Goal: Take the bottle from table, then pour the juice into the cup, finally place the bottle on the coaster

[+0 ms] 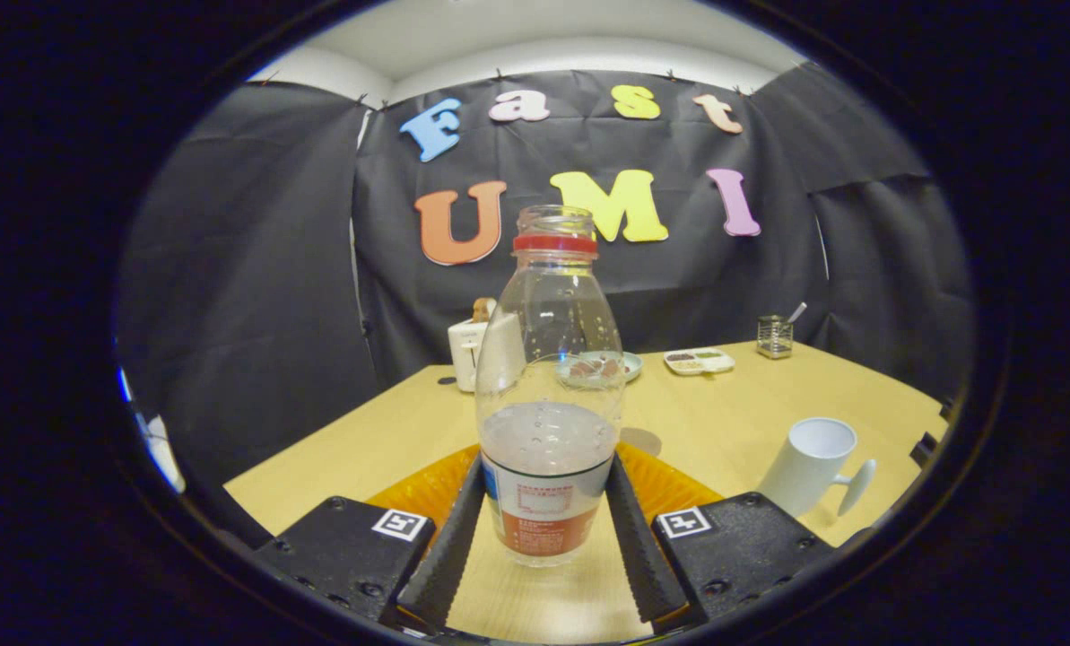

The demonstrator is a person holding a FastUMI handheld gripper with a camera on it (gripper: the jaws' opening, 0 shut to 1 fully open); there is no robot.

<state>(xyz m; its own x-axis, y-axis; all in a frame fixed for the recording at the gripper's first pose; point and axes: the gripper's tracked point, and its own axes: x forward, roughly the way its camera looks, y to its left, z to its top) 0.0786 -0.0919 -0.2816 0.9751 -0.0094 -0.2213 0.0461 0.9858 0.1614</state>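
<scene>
A clear plastic bottle (548, 377) with a red neck ring and no cap stands upright between my fingers, holding pale liquid up to just above its label. My gripper (545, 467) is shut on the bottle, one finger pressing each side of the labelled lower part. An orange coaster (422, 492) lies flat just beyond and beneath the fingers, showing on both sides of the bottle; whether the bottle's base touches the table I cannot tell. A white cup (808, 462) sits on the table to the right of the fingers, its handle pointing right.
The wooden table (705, 422) stretches ahead to the black cloth wall. At its far end are a white toaster (467, 352) with bread, a small plate (629, 366), a compartment tray (699, 361) and a glass holder (774, 336) with a spoon.
</scene>
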